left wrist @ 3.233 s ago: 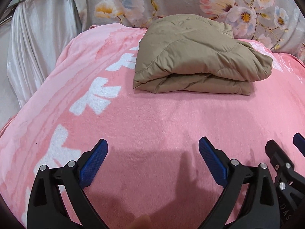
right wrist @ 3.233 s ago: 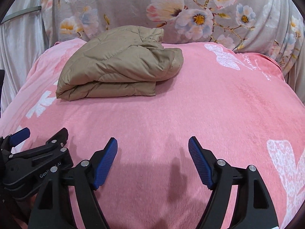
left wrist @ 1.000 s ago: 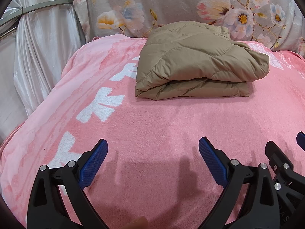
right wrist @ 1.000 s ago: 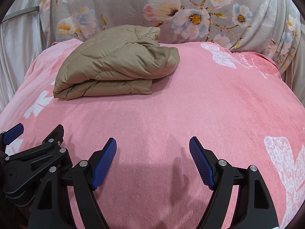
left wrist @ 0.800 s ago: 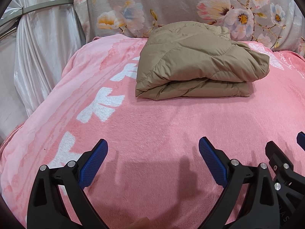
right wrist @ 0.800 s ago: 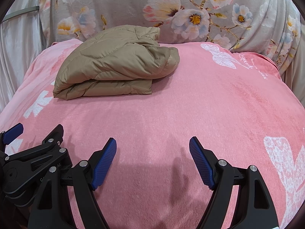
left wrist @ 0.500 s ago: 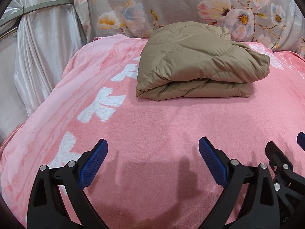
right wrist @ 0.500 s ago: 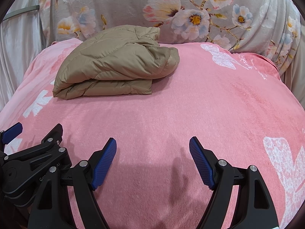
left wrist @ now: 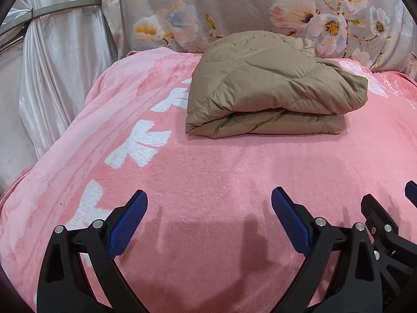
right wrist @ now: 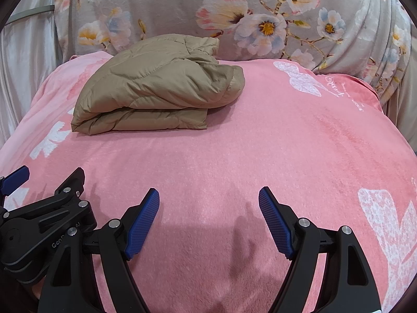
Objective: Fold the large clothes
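A tan quilted jacket (left wrist: 271, 91) lies folded in a thick bundle at the far side of the pink blanket (left wrist: 208, 177); it also shows in the right wrist view (right wrist: 156, 96). My left gripper (left wrist: 208, 208) is open and empty, low over the blanket's near part, well short of the jacket. My right gripper (right wrist: 208, 208) is open and empty, beside the left one. The right gripper's edge shows in the left wrist view (left wrist: 385, 224), and the left gripper's edge shows in the right wrist view (right wrist: 47, 214).
A grey floral cushion (right wrist: 260, 18) backs the bed behind the jacket. A white satin curtain (left wrist: 57, 60) hangs at the left. The pink blanket has white flower prints at left (left wrist: 140, 146) and right (right wrist: 391, 224).
Over the last second almost nothing has moved. Since 3.2 s ago both grippers have drawn back and up slightly from the jacket; both stayed open.
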The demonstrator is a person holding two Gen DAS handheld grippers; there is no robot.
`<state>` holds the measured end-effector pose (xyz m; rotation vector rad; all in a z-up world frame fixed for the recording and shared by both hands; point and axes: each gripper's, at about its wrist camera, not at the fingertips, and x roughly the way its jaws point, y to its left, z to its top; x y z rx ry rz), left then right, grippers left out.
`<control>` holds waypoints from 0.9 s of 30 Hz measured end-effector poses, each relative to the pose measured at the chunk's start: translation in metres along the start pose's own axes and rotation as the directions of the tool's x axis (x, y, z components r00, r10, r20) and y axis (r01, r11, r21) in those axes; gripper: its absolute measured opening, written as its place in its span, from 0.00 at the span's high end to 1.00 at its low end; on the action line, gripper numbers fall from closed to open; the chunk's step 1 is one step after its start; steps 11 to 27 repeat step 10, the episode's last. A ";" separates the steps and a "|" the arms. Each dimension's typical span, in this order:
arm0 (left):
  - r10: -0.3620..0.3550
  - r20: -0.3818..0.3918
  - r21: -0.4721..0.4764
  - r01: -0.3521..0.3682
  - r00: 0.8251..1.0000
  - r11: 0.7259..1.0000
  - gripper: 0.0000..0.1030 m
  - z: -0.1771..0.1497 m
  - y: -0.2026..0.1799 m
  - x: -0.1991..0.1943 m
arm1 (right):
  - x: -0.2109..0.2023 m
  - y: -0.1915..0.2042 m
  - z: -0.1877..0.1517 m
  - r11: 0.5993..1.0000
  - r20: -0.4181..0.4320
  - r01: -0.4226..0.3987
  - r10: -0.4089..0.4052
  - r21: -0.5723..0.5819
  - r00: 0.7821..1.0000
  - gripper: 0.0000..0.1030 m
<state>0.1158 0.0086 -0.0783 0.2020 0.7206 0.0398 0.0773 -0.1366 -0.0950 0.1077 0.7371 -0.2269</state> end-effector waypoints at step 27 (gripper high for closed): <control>0.005 0.007 0.004 -0.005 1.000 1.000 0.11 -0.002 -0.004 0.000 | 0.001 -0.004 0.001 1.000 0.003 0.002 -0.002 -0.002 1.000 0.26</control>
